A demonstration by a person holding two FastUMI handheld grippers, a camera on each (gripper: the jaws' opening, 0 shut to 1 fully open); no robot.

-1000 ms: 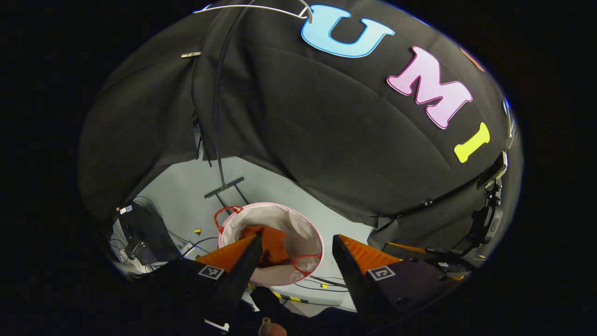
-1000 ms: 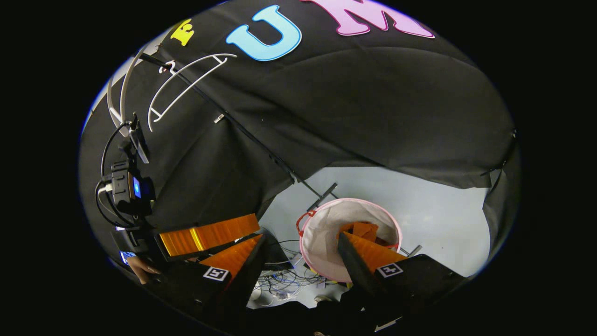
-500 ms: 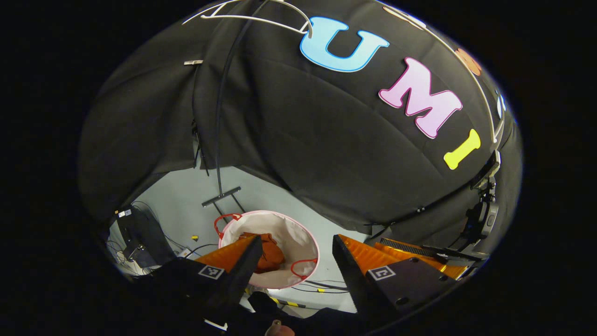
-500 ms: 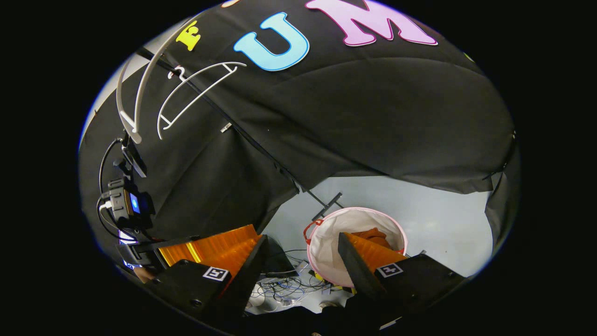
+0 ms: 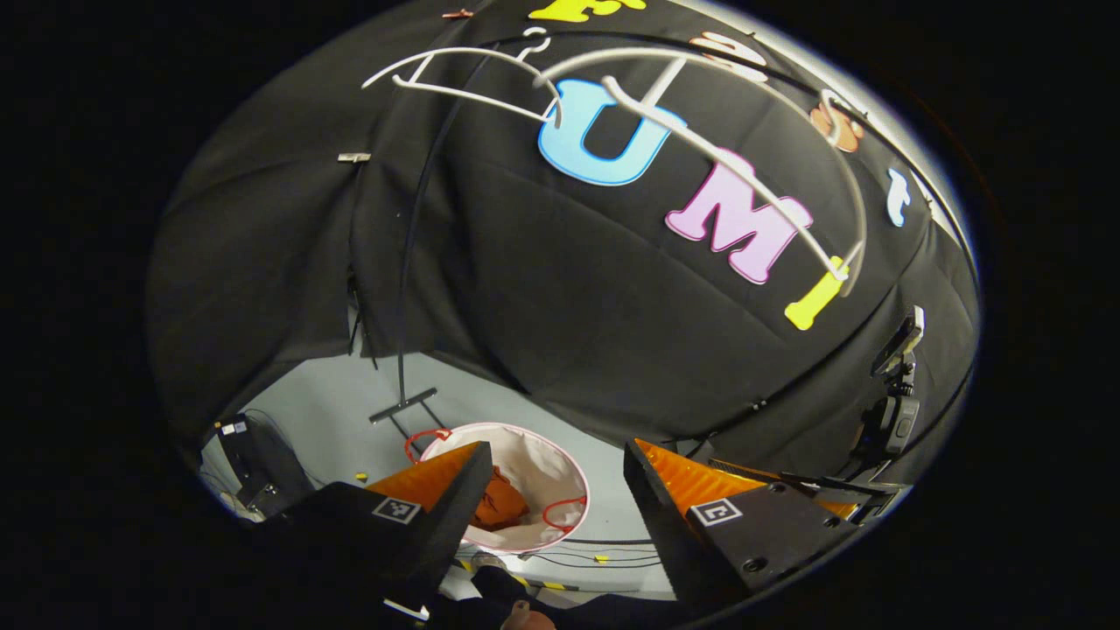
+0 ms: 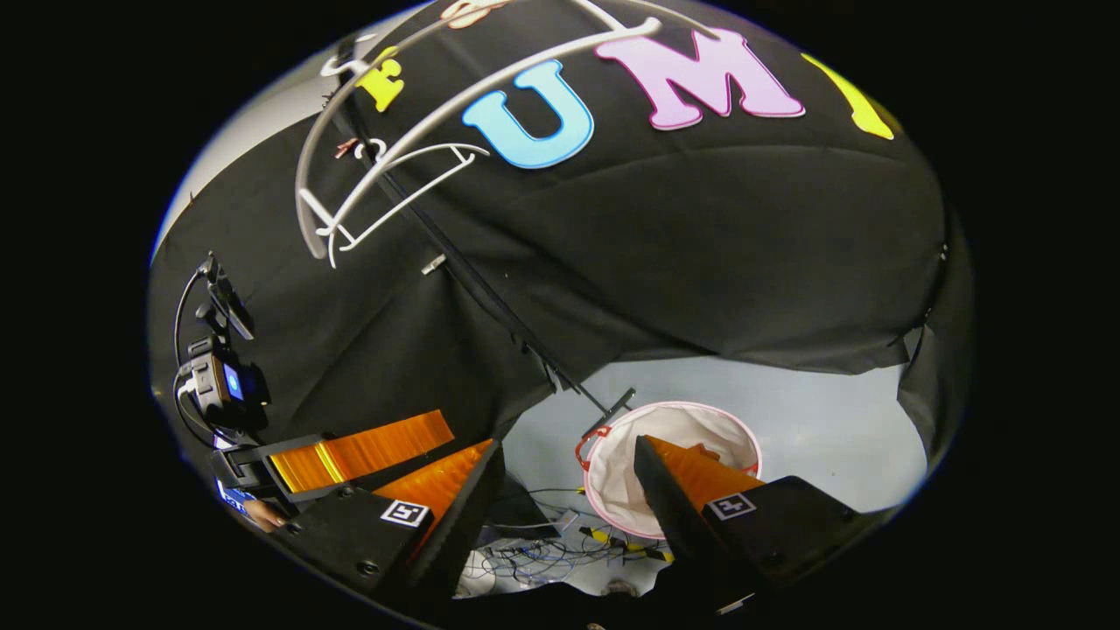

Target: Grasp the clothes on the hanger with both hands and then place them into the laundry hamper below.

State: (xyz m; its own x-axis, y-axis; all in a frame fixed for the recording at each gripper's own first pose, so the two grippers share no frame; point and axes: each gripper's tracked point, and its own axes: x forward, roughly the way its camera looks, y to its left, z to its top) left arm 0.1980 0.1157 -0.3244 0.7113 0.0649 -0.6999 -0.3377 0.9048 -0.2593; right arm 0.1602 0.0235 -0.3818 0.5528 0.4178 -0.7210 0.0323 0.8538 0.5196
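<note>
Your left gripper (image 5: pixel 553 490) stands with its jaws spread wide and nothing between them; your right gripper (image 6: pixel 567 486) is likewise spread and empty. Landmark for this entry is the laundry hamper (image 5: pixel 560 468), a round, soft-sided tub with a pale lining, a pink rim and thin red loop handles (image 5: pixel 423 437), standing on the light grey floor (image 5: pixel 324 420). The clothes (image 5: pixel 499 509) lie inside the hamper: a crumpled orange-red garment, bunched low against the lining, partly hidden behind your left gripper's near finger in the left gripper view. In the right gripper view only a small orange fold (image 6: pixel 710 453) of it peeks above that gripper's far finger, inside the hamper's rim (image 6: pixel 612 507). Both grippers sit above the hamper, well apart from the garment. High above the hamper, two white hangers (image 5: pixel 700 140) hang bare from a dark rail (image 6: pixel 455 254) against the black cloth wall; the nearer one is large and blurred, the farther one (image 5: pixel 464 74) smaller. The rail's dark upright runs down to a crossbar foot (image 5: pixel 402 405) just behind the hamper. Cables (image 6: pixel 525 560) lie on the floor beside the hamper. In the right gripper view your left gripper (image 6: pixel 350 451) shows farther off, left of the hamper, with a hand (image 6: pixel 262 512) beneath it.
</note>
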